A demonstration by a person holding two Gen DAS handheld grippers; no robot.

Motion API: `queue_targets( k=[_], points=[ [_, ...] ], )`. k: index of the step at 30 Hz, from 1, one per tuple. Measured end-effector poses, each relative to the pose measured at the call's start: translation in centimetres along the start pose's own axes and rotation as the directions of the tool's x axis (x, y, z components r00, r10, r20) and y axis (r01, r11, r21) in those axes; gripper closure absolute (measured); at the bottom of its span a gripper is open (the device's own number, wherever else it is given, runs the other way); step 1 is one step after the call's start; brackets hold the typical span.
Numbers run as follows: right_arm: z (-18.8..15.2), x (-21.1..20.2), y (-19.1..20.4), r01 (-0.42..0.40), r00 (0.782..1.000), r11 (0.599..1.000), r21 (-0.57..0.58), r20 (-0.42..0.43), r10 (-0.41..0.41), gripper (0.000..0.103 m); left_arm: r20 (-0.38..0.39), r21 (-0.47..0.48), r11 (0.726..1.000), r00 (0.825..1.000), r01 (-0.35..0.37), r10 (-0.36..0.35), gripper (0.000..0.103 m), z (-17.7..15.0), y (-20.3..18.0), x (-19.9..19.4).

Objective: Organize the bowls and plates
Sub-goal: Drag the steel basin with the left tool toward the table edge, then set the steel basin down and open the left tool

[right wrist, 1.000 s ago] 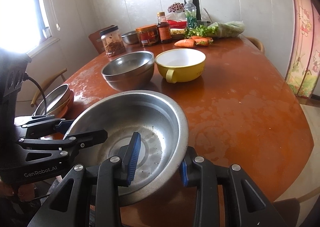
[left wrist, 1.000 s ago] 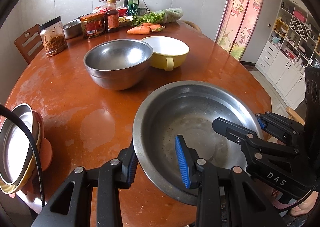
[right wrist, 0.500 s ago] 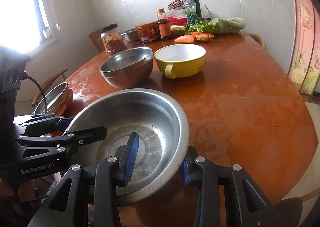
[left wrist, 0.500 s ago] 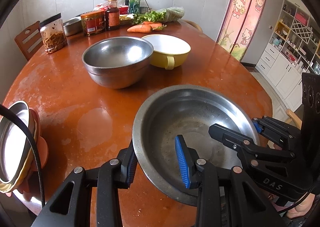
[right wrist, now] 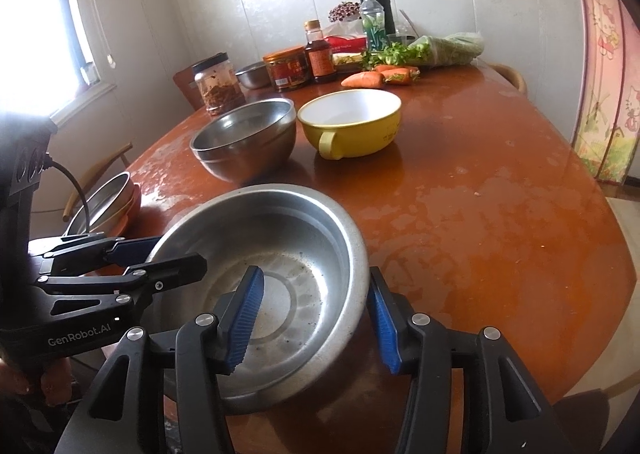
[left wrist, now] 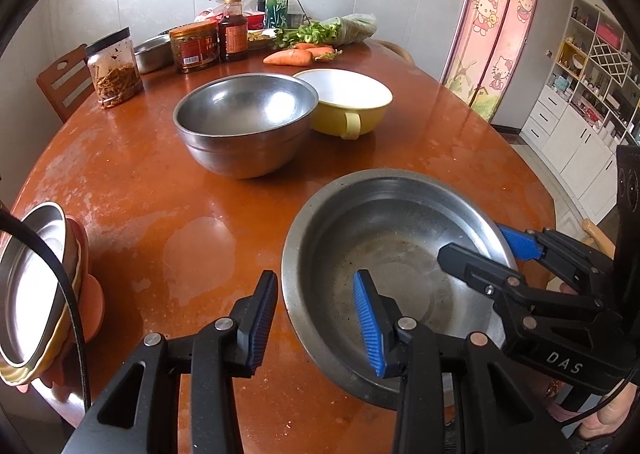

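1. Round reddish-brown table (left wrist: 132, 170), seen from two gripper-mounted cameras at its near edge.
2. Large shallow steel basin (left wrist: 394, 254) resting on the table near that edge, empty, a few dark specks inside.
3. Left gripper (left wrist: 316, 318) with jaws apart, straddling the basin's left rim: one blue pad outside the wall, the other inside, neither visibly pressing the metal.
4. Right gripper (right wrist: 316, 318) likewise spread wide across the opposite rim, one pad over the bowl's interior, one just outside.
5. Farther back, a deep steel bowl (left wrist: 244, 122) touching or nearly touching a yellow handled bowl (left wrist: 348, 102); cannot tell which.
6. At the far left edge, a stack of plates and bowls (left wrist: 36, 286) with a steel one on top.
7. Behind, jars (left wrist: 194, 46), bottles, carrots (left wrist: 288, 58) and greens.
8. Likely step in hand: gripping the basin by both rims for a two-handed lift.
9. Advice: close both pairs of pads together and evenly, seated well down on the rim, since thin smooth steel slips easily; lift level, clear of the deep bowl ahead.
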State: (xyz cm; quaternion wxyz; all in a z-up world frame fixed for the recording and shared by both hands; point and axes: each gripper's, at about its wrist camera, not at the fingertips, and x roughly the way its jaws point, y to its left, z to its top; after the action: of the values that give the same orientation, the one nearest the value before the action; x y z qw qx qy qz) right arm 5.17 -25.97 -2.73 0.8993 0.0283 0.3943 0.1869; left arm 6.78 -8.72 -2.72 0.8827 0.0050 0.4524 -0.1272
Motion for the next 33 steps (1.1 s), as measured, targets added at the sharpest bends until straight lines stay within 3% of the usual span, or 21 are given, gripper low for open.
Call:
queue_targets(
  k=[3, 8, 11, 25, 33],
  points=[
    [0.1, -0.3, -0.1, 0.032, 0.999, 0.999, -0.010, 0.018, -0.032, 0.042, 0.012, -0.006, 1.000, 1.000, -0.013, 0.013, 0.061, 0.1, 0.2, -0.3],
    [0.2, -0.7, -0.3, 0.041, 0.999, 0.999, -0.013, 0.035, -0.040, 0.040, 0.026, -0.014, 0.999, 0.999, -0.032, 0.032, 0.057, 0.2, 0.4, -0.7],
    [0.2, -0.6, -0.6, 0.032, 0.999, 0.999, -0.005, 0.037, -0.032, 0.031, 0.029, -0.011, 0.999, 0.999, -0.040, 0.040, 0.057, 0.1, 0.4, -0.9],
    [0.4, -0.7, -0.1, 0.072, 0.995, 0.997, -0.020, 0.063, -0.071, 0.027, 0.069, -0.018, 0.998, 0.996, -0.060, 0.061, 0.043, -0.2, 1.4, -2.2],
    [1.0, -1.8, 0.8, 0.113, 0.985, 0.992, -0.049, 0.133, -0.105, 0.023, 0.119, -0.039, 0.997, 0.990, -0.073, 0.077, 0.038, -0.3, 2.7, -3.4]
  ],
)
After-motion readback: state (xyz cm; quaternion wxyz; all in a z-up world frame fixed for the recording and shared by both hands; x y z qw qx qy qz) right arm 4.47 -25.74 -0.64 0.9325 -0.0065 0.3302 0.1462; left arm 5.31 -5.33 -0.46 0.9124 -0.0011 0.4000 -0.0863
